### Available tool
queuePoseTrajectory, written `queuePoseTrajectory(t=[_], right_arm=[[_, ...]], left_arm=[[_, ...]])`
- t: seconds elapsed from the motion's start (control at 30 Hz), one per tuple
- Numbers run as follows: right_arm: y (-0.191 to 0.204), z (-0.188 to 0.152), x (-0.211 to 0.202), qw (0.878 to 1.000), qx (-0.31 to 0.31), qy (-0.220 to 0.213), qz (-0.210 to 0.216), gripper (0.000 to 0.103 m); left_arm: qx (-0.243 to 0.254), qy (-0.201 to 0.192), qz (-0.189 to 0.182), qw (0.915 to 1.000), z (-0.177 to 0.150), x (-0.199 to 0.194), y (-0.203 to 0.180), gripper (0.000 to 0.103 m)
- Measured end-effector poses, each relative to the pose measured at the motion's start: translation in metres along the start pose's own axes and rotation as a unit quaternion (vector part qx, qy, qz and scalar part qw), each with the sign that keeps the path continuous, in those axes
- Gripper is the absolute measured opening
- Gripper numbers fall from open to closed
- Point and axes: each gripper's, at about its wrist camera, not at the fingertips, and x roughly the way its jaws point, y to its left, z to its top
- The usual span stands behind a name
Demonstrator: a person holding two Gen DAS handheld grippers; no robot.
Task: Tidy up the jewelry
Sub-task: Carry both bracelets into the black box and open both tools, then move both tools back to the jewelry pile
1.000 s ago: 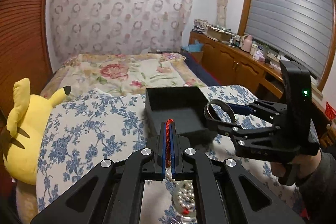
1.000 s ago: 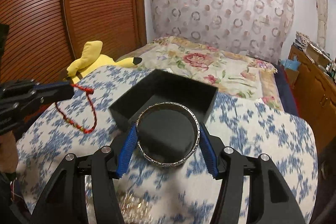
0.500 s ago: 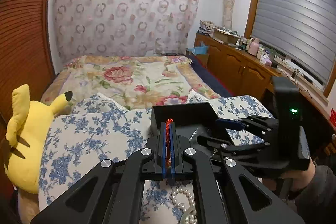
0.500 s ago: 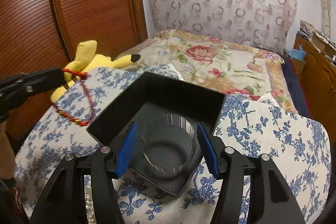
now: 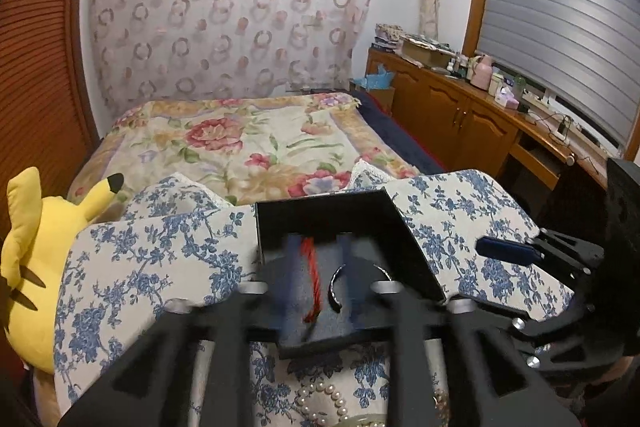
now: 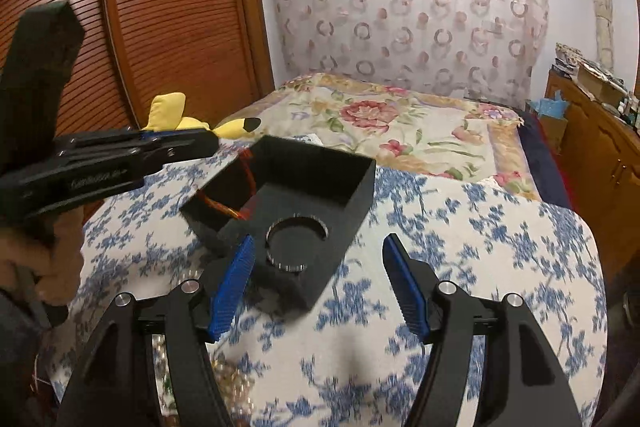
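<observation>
Red cord bracelet (image 5: 312, 281) hangs between the left claw (image 5: 316, 267) fingers — apart, blurred — over the black box (image 5: 404, 247); right claw (image 6: 320, 287) spread empty, silver bangle (image 6: 296, 243) at 12 o'clock.

Left gripper (image 5: 316, 267): black linkage frame, blue-padded fingers (image 5: 294, 259), motion-blurred; jaws parted, not clamped. Seen side-on from the right wrist camera (image 6: 208, 145), level, pointing right, held in a bare hand (image 6: 52, 259) at the left edge.

Right gripper (image 6: 316, 283): black frame, ribbed blue fingers (image 6: 234, 285), jaws spread wide, nothing between them. Seen from the left wrist camera (image 5: 508, 253), pointing left.
</observation>
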Motion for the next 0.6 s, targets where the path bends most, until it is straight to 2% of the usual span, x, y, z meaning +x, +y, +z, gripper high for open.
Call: queuePoseTrajectory(t=[0.1,0.17,0.3,0.37,0.6], right_arm=[[0.003,-0.013,-0.008,1.0,0.003,-0.001,0.006,0.069],[0.005,-0.022,-0.013,1.0,0.004,-0.001,0.008,0.069],[0.013,-0.037,-0.023,1.0,0.004,0.002,0.011,0.069],[0.019,-0.044,-0.028,1.0,0.002,0.006,0.017,0.069],[0.035,-0.073,-0.039,0.999,-0.015,0.027,0.021,0.069]], left_arm=[[0.007,-0.001,0.009,0.9999,-0.008,-0.007,0.0,0.041],[0.005,-0.001,0.006,1.0,-0.015,-0.012,0.003,0.057],[0.011,0.0,0.014,0.9998,-0.027,-0.022,0.007,0.07],[0.009,-0.001,0.017,0.9998,-0.035,-0.029,0.013,0.08],[0.002,0.009,0.015,0.9998,-0.068,-0.047,0.023,0.091]])
